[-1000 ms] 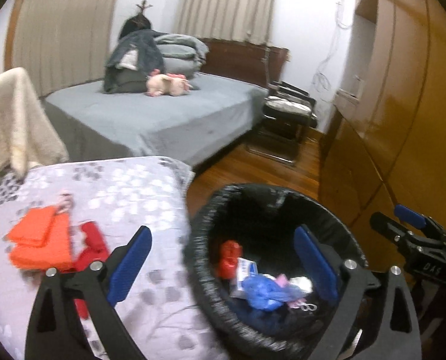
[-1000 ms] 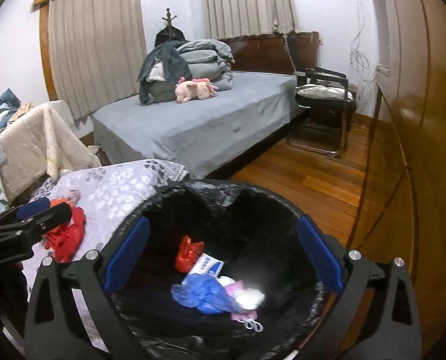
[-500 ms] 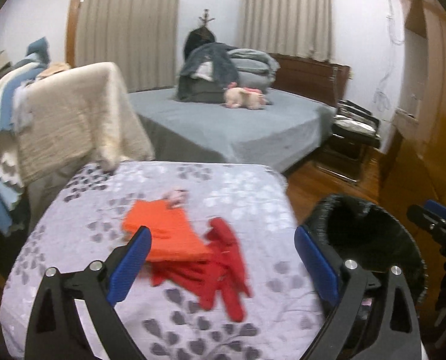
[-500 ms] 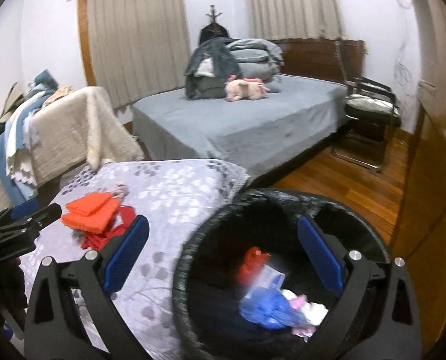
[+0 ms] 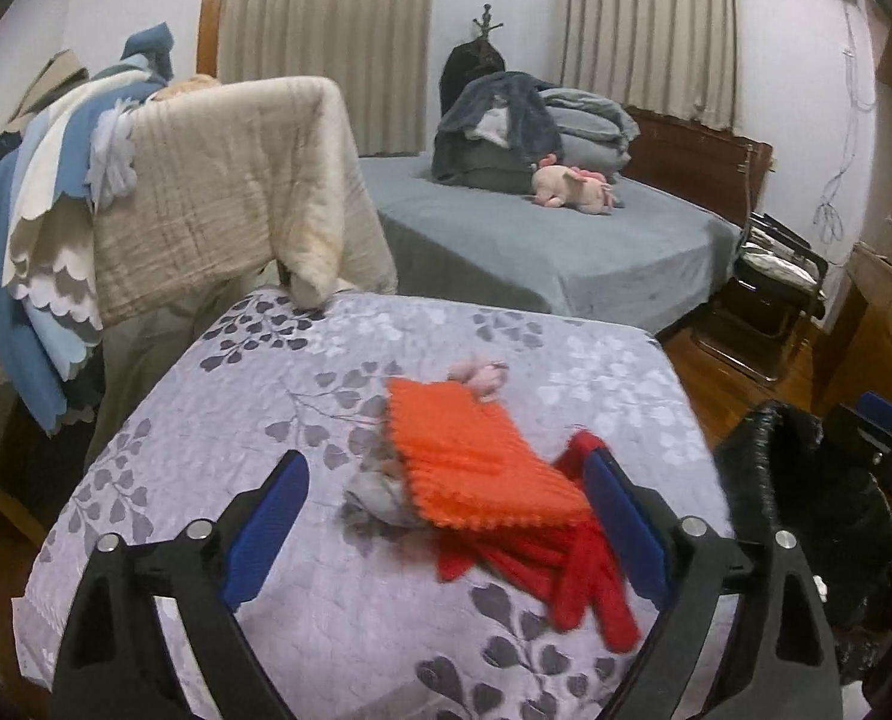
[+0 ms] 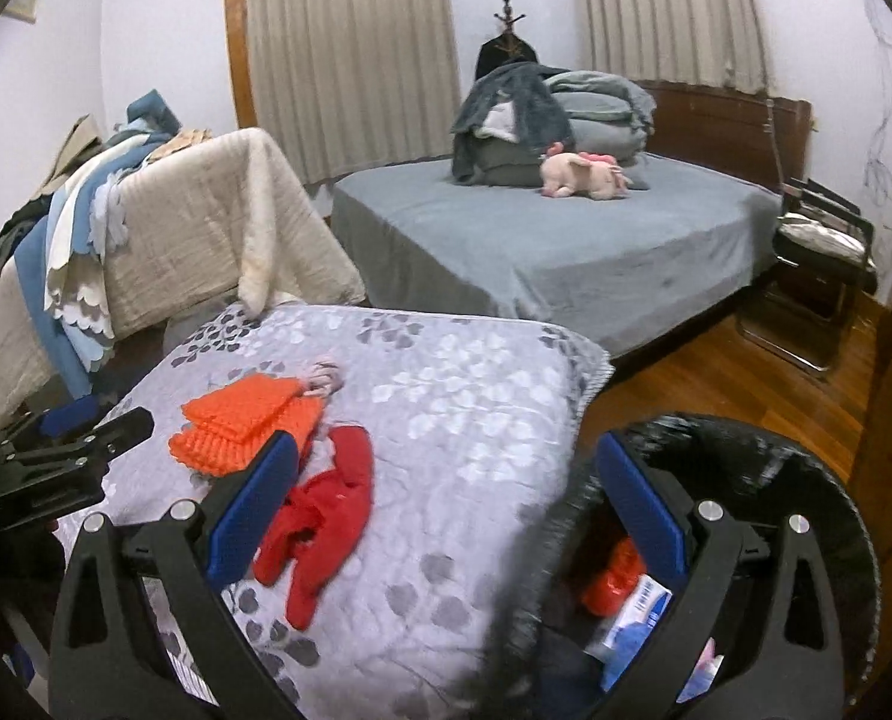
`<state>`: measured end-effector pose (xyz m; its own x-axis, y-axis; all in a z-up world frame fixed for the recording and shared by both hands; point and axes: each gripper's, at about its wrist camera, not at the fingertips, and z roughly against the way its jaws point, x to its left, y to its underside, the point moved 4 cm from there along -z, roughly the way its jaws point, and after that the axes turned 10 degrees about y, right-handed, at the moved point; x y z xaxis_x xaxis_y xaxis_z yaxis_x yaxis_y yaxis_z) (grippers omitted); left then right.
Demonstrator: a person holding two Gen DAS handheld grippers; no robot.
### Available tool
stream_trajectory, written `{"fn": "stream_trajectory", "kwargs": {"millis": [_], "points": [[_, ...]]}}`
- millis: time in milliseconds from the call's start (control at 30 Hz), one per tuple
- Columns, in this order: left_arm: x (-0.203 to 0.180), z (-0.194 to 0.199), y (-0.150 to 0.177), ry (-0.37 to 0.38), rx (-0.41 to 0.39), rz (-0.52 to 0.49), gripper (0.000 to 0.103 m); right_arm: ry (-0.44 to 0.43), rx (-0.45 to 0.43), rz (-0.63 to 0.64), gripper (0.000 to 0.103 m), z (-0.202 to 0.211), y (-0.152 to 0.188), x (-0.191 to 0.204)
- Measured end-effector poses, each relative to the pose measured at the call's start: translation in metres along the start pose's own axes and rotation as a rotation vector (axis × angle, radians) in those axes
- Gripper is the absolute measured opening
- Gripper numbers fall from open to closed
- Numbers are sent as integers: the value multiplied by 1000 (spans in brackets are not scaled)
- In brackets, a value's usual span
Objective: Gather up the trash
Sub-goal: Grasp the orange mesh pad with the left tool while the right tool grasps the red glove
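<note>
A black-lined trash bin (image 6: 805,480) stands on the floor to the right of a table with a grey leaf-print cloth (image 5: 266,396); it holds red, blue and white trash (image 6: 619,576). On the cloth lie an orange knitted piece (image 5: 475,456), a red garment (image 5: 583,576), a small grey crumpled item (image 5: 380,498) and a pink item (image 5: 481,375). My left gripper (image 5: 446,528) is open and empty, hovering over the orange piece. My right gripper (image 6: 446,504) is open and empty between the table edge and the bin. The bin also shows in the left wrist view (image 5: 805,480).
A chair draped with beige and blue blankets (image 5: 206,180) stands behind the table. A grey bed (image 5: 535,240) with folded bedding and a pink plush toy (image 5: 571,186) lies beyond. A black folding chair (image 6: 823,252) and a wooden wardrobe are at right, over wood flooring.
Both grippers swung left from over the bin towards the table. The left one now faces the orange and red items; the right one now straddles the table edge and bin rim. Both stayed open.
</note>
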<state>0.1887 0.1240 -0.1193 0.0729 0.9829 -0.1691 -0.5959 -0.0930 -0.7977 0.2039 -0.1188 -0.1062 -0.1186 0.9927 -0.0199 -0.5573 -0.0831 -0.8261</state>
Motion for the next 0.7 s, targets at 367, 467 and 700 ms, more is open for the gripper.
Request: {"fn": "stream_trajectory", "kwargs": {"millis": [367, 467, 700], "points": [[36, -45, 3, 6, 60, 50, 82, -29, 98, 47, 81, -69, 11, 52], [42, -57, 2, 12, 73, 58, 81, -29, 116, 54, 78, -82, 13, 60], [52, -95, -4, 55, 128, 60, 71, -19, 135, 70, 75, -105, 10, 67]]}}
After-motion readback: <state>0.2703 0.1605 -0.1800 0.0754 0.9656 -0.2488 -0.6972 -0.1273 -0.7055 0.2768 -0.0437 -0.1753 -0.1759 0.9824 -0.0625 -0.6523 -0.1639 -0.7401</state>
